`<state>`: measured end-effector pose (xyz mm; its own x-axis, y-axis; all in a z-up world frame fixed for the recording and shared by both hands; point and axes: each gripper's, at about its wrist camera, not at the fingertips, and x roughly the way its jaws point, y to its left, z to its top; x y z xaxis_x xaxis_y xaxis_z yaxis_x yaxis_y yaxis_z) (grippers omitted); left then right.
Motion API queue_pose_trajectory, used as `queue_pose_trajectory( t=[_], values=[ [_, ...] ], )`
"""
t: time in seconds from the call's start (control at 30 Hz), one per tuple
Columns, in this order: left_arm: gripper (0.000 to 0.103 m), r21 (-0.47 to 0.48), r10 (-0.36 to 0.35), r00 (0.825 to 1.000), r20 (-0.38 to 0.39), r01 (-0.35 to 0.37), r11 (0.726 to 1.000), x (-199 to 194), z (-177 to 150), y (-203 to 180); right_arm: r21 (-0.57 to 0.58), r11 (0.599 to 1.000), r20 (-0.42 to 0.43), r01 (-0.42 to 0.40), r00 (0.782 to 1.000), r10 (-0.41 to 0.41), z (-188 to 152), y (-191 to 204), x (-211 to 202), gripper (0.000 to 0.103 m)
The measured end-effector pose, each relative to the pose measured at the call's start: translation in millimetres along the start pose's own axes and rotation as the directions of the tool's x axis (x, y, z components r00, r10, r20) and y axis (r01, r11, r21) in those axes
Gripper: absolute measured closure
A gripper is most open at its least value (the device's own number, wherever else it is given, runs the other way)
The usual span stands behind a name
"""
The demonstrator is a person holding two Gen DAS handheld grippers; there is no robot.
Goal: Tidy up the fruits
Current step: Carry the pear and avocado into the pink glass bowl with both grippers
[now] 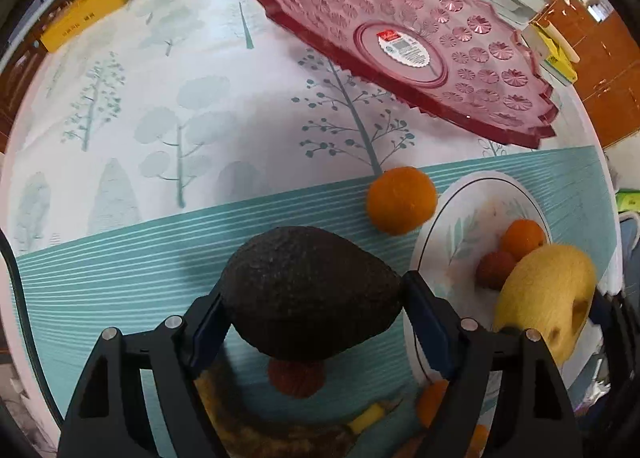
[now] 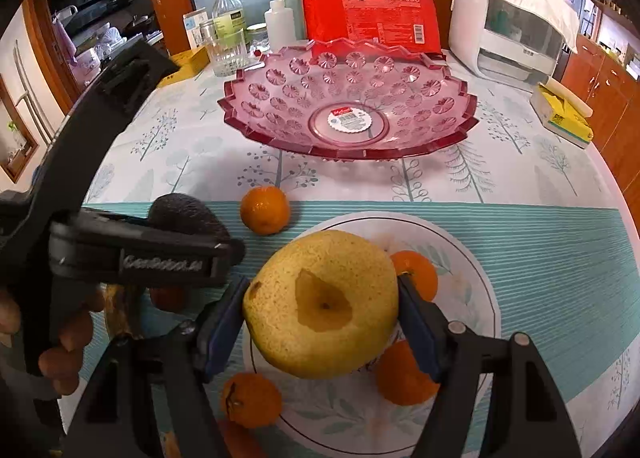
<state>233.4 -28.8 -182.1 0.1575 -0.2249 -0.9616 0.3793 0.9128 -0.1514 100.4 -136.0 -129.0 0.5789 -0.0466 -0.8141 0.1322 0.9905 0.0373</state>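
Your left claw has its blue pads against the sides of the dark avocado, gripped across its broad middle; whether it is clear of the worktop you cannot tell. It looks firm-skinned but likely soft beneath, so squeeze gently. Your right claw is clamped on the yellow pear-like fruit, above the white plate at near right. That fruit seems heavy and smooth; it may slip, so keep the hold at its widest part. Small oranges lie loose nearby and will roll. The empty pink bowl waits farther back.
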Motion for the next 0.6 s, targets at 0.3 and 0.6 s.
queue_pose_trajectory(
  t=[0.3, 0.6],
  values=[
    [0.024, 0.028, 0.016, 0.994, 0.11, -0.019, 0.999, -75, -3, -11, -0.001, 1.0, 0.068, -0.009, 0.998, 0.009, 17, -10, -29, 0.03],
    [0.024, 0.08, 0.05, 0.958, 0.283, -0.076, 0.994, -160, 28, -32, 0.001, 1.0, 0.178, 0.002, 0.984, -0.002, 75, -33, -68, 0.03]
  ],
)
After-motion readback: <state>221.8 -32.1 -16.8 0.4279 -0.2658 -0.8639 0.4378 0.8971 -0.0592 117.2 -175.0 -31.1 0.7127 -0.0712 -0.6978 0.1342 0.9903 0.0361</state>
